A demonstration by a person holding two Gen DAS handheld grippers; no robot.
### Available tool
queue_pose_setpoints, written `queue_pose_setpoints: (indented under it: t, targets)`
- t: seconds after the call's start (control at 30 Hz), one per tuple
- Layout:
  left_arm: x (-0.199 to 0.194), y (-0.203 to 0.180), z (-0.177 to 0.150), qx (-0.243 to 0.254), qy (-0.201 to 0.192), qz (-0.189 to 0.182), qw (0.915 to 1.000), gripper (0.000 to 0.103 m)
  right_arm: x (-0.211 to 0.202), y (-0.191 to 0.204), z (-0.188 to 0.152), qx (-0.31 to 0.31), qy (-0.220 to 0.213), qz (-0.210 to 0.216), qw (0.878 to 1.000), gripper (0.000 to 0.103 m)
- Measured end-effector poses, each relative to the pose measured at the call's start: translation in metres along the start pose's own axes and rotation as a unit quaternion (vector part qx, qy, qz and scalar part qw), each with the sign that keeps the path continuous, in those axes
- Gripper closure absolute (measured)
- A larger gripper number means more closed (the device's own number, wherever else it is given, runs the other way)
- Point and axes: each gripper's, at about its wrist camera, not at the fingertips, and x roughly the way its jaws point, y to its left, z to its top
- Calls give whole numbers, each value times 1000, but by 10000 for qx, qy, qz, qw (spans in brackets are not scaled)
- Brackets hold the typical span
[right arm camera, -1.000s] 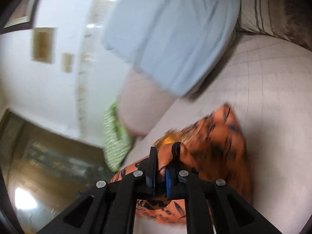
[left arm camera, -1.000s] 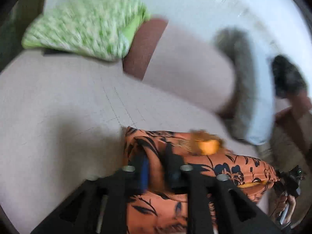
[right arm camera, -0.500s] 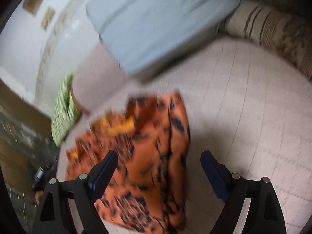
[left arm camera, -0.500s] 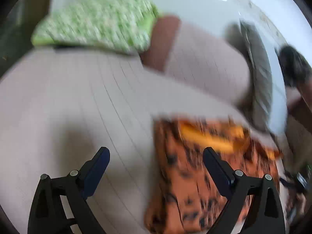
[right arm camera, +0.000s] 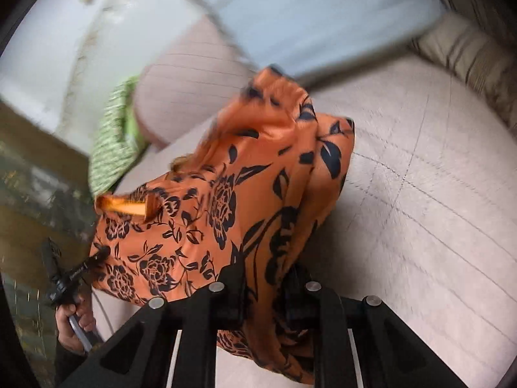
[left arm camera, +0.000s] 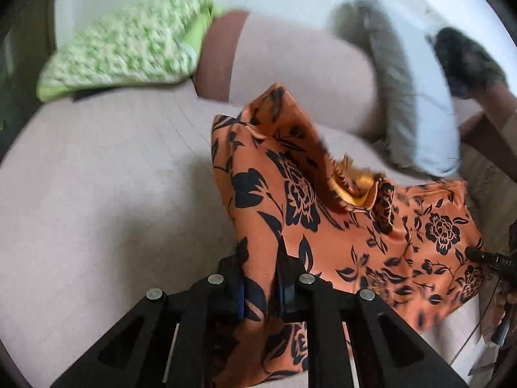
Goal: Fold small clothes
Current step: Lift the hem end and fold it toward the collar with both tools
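Note:
An orange garment with a black flower print [left arm camera: 323, 200] and a yellow inner edge hangs bunched above the pale pink quilted surface [left arm camera: 97, 194]. My left gripper [left arm camera: 260, 278] has its jaws closing, with a fold of the garment's left side pinched between the pads. In the right wrist view the same garment [right arm camera: 226, 194] rises in a peak. My right gripper [right arm camera: 265, 291] is closing too, pressing on the cloth's right side. Both grips sit at the near edge, and the far part is lifted and blurred.
A green patterned cushion [left arm camera: 129, 51] lies at the back left beside a pink bolster [left arm camera: 290, 71]. A grey furry cushion [left arm camera: 387, 80] and a light blue pillow [left arm camera: 433, 123] stand at the back right. A striped cushion [right arm camera: 468, 55] borders the right side. A hand [right arm camera: 74, 320] shows at the lower left.
Half a second ago both grippers stood wide open over the garment lying flat. Now each has closed on cloth and the garment has been pulled up off the surface.

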Motion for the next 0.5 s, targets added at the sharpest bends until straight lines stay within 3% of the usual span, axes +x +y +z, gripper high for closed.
queue_pose_setpoints:
  t: [0.13,0.2,0.23,0.27,0.3,0.37,0.4,0.43,0.5]
  targets:
    - [-46,14,-62,-136,1,-241,9996,86,-40,-7,-60,73,36,90,9999,86]
    - [-42,22,-101,-176,78,-144,9997,78,-36,-21,-103,168,128,24,9998,81]
    - [-27,28,-129,-148,277,29,9995,69,-28,-35,-123,236,220,-51,9995,80]
    - [-10,30,-140,-141,523,150,9984,54,-16,-51,-144,453,431,-133,9980,73]
    - [14,39,-160,-176,1068,401,9933,52,-4,-66,-159,659,672,-313,9951,53]
    - [7,45,-166,-218,635,249,9974,48,-14,-74,-172,712,226,-139,9971,50]
    - [-3,45,-159,-175,586,518,9968,46,-24,-72,-172,745,96,-264,9968,35]
    - [-10,44,-155,-158,523,565,9969,45,-36,-66,-170,673,-144,-423,9967,27]
    - [-31,41,-137,-2,78,456,9989,43,-56,-59,-163,371,-452,-549,9968,25]
